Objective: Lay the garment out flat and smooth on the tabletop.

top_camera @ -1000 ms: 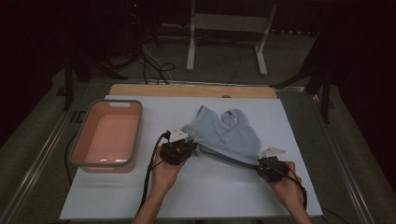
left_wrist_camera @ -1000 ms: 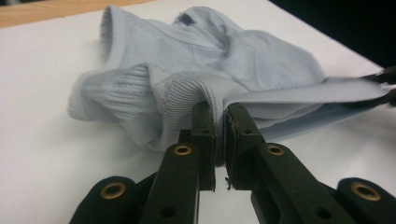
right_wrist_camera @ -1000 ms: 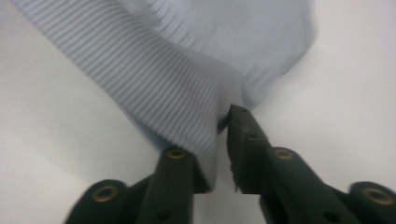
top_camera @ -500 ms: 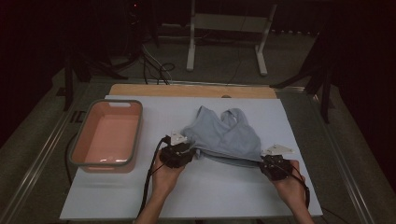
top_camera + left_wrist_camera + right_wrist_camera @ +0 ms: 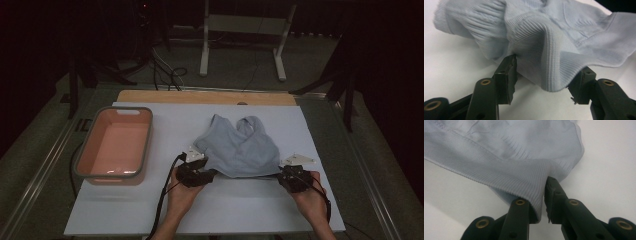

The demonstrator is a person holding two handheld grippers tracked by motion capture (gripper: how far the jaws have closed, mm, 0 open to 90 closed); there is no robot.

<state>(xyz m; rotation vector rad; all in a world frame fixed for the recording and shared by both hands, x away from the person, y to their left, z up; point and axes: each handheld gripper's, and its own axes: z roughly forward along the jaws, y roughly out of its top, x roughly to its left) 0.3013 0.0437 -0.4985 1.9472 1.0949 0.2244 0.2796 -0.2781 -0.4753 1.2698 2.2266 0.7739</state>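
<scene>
Leftmost, a pink basin (image 5: pixel 114 144) sits on the white table (image 5: pixel 150 210), well apart from the garment. Right of it, the left gripper (image 5: pixel 544 80) has just been opening its jaws; they stand spread with the ribbed hem of the pale blue garment (image 5: pixel 239 147) loose between them. At the garment's near right corner, the right gripper (image 5: pixel 541 202) pinches the hem tight.

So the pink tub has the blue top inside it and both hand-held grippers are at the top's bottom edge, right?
Not quite. The high view shows the pink tub with nothing in it; the blue top lies on the white table beside it. Both hand-held grippers, left and right, are at its bottom edge.
</scene>
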